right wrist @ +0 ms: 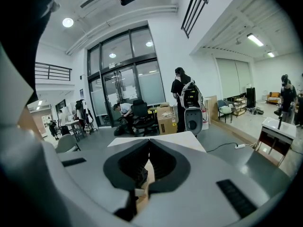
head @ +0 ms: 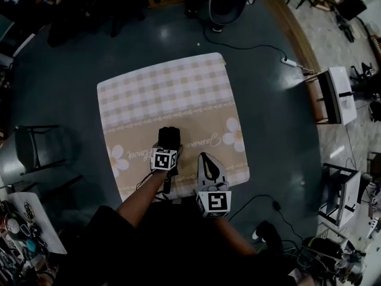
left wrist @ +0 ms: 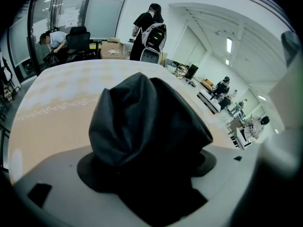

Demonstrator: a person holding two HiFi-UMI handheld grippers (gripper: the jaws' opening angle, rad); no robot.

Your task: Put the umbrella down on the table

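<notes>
A folded black umbrella (head: pixel 169 136) sticks out over the near half of the checked tablecloth table (head: pixel 161 88), with my left gripper (head: pixel 168 146) shut on it. In the left gripper view its crumpled black fabric (left wrist: pixel 144 122) bulges up between the jaws and hides their tips. The handle end is not visible. My right gripper (head: pixel 205 158) hovers just right of the left one, near the table's front edge. Its jaws are shut with nothing between them, and the dark pads (right wrist: pixel 163 162) meet at the tips in the right gripper view.
Dark floor surrounds the table. A black chair (head: pixel 33 148) stands at the left, an office chair (head: pixel 228 3) beyond the far edge, and a power strip with its cable (head: pixel 290 62) at the right. White desks (head: pixel 336 94) line the right side. People stand far off (right wrist: pixel 182 96).
</notes>
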